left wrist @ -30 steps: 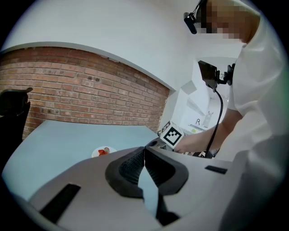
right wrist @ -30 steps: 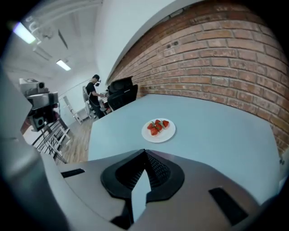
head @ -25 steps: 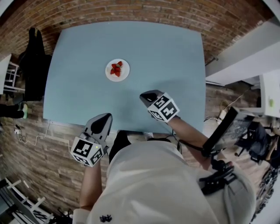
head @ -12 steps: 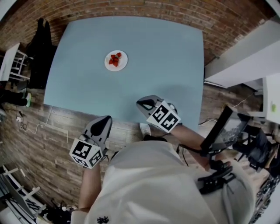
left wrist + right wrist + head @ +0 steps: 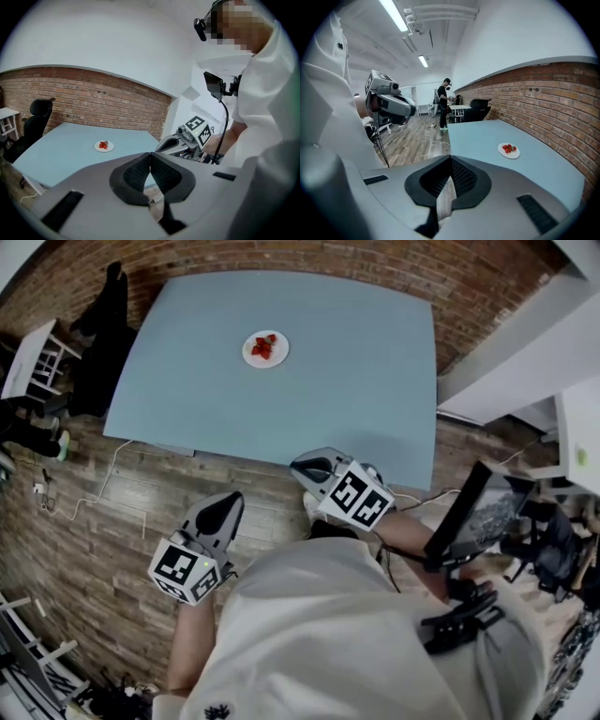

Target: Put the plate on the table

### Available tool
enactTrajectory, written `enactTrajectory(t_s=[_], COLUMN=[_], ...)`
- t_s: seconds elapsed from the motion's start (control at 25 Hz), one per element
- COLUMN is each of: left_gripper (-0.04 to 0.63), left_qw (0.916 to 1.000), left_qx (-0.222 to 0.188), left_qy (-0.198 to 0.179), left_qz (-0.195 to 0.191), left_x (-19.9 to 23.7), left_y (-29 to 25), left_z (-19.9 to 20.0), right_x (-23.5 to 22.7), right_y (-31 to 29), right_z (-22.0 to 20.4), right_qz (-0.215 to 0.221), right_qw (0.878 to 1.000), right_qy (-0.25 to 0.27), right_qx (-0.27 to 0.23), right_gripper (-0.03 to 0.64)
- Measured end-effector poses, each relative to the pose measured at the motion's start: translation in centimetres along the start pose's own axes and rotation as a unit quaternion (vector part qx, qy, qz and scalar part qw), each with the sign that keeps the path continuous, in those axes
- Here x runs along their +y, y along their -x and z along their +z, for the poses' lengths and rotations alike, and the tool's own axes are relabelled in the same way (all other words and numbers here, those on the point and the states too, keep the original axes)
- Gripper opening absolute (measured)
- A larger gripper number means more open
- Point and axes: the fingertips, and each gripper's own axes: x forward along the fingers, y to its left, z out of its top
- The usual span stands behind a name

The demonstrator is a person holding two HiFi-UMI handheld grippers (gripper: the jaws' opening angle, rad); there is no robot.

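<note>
A brick wall (image 5: pixel 281 259) runs along the far side of the room, and a wooden plank floor (image 5: pixel 112 512) covers the near side and the left. A large pale blue table (image 5: pixel 375 381) stands against the wall and takes up most of the far half of the scene. Its top is bare apart from one dish. To the left of the table stand a black office chair (image 5: pixel 98 343) and, farther left, a small white side table (image 5: pixel 33 357). In the right gripper view a second person (image 5: pixel 443 105) stands far off down the room.

The person holds both tools over the floor, on the near side of the table's near edge and well apart from the dish. The left gripper (image 5: pixel 228 501) has its jaws closed tip to tip with nothing between them. The right gripper (image 5: pixel 300 465), just beside the table's near edge, is also closed and empty.

The small white plate (image 5: pixel 248 351) sits flat on the table, towards the far left part of the top. It holds a few red strawberries (image 5: pixel 263 346), heaped together in its middle.
</note>
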Motion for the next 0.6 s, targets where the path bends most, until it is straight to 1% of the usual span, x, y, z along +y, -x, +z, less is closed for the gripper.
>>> enactTrajectory(t_s=[0.16, 0.32, 0.6], left_gripper=[0.003, 0.003, 0.003], left_qw=[1.0, 0.9998, 0.9996], left_qx=[-0.005, -0.005, -0.008], left_qy=[-0.006, -0.008, -0.008], left_qz=[-0.006, -0.016, -0.026], left_x=[-1.5, -4.0, -7.0], left_y=[4.6, 8.7, 13.4], left_z=[-2.3, -4.3, -8.2], right_x=[5.3, 11.0, 18.8], right_y=[0.1, 0.5, 1.9], right_z=[1.0, 1.6, 1.6], right_qz=[-0.003, 0.003, 0.007], right_qw=[1.0, 1.0, 1.0], right_qy=[0.006, 0.01, 0.017], right_qx=[-0.004, -0.01, -0.017], right_gripper=[0.008, 0.008, 0.008])
